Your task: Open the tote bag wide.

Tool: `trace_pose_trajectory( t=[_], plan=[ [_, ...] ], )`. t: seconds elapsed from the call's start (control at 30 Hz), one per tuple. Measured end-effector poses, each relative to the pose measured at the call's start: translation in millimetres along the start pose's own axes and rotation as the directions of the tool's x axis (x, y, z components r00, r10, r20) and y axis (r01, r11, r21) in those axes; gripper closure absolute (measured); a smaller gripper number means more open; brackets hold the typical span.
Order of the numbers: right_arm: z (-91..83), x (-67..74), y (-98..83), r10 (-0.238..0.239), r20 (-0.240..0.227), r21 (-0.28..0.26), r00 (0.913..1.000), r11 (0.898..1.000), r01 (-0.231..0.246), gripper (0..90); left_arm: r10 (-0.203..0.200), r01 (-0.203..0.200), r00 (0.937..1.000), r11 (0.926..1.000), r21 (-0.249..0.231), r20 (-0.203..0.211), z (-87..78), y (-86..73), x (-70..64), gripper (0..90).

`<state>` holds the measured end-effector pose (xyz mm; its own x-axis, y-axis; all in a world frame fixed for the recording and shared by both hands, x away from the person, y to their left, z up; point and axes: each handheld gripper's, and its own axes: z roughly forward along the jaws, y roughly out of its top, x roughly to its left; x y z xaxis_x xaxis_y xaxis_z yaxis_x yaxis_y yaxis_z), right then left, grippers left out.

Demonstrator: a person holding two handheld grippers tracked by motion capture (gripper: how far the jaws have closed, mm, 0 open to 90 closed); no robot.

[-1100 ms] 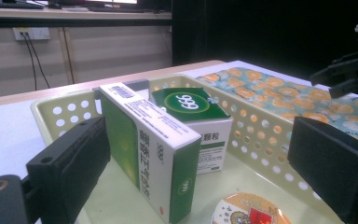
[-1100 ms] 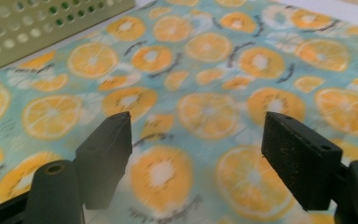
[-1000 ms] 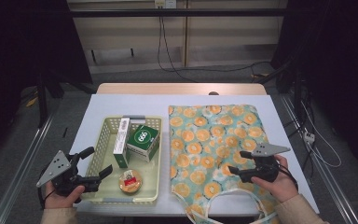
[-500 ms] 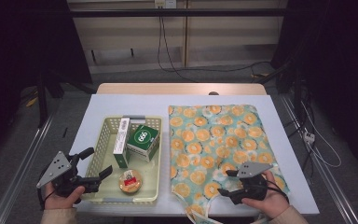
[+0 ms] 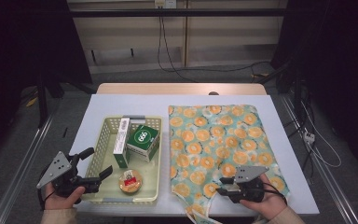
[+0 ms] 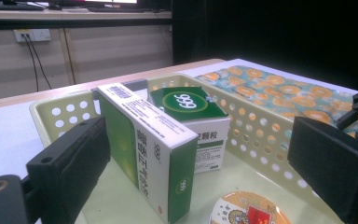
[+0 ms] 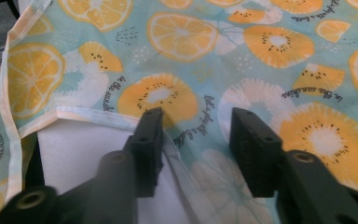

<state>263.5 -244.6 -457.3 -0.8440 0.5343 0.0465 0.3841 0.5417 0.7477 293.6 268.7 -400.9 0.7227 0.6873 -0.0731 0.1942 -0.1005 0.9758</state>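
Note:
A fruit-print cloth bag [image 5: 214, 140] lies flat on the right half of the white table, its mouth and straps [image 5: 200, 210] at the near edge. My right gripper [image 5: 220, 185] rests low on the bag near that mouth. In the right gripper view its jaws [image 7: 196, 116] have just been closing. They still stand apart, astride the bag's hemmed rim [image 7: 88, 114], and the cloth [image 7: 261, 46] between them lies flat. My left gripper [image 5: 99, 162] is held open at the near left corner of the yellow basket [image 5: 103, 135], nothing between its jaws [image 6: 200, 140].
The basket [image 6: 261, 135] holds a tall white-and-green box [image 5: 121, 140] [image 6: 154, 154], a green 999 box [image 5: 143, 137] [image 6: 186, 102] and a round tin [image 5: 130, 181] [image 6: 249, 212]. Bare white table lies beyond the basket and bag. The table's near edge is close to both hands.
My right gripper has moved left and toward the near edge, down onto the bag by its mouth, and its jaws are narrower. The left gripper has stayed put.

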Motion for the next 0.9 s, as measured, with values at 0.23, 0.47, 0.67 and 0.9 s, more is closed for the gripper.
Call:
trace_pose_trajectory(
  t=[0.23, 0.47, 0.67, 0.9],
  plan=[
    [1.6, -0.1, 2.2, 0.011, -0.038, 0.007, 0.9992, 1.0, -0.011, 86.2, 0.004, -0.004, 1.0, 1.0, 0.005, 0.0, 0.3, -0.2, 0.3, 5.5],
    [2.4, 1.5, 4.4, 0.011, -0.02, 0.013, 0.9997, 1.0, -0.011, 90.0, 0.006, -0.006, 1.0, 1.0, 0.0, -0.001, -0.1, 0.5, 0.0, 5.4],
    [5.9, -1.1, 11.8, 0.062, -0.021, -0.015, 0.9979, 0.998, -0.062, 90.0, 0.008, -0.008, 1.0, 1.0, 0.005, -0.004, 0.5, 0.6, -0.5, 5.5],
    [20.6, -9.1, 32.5, 0.088, -0.018, -0.048, 0.9959, 0.995, -0.089, 90.0, 0.012, -0.012, 0.9999, 0.9999, 0.001, -0.004, -1.0, 1.3, -0.1, 5.5]
  ],
)
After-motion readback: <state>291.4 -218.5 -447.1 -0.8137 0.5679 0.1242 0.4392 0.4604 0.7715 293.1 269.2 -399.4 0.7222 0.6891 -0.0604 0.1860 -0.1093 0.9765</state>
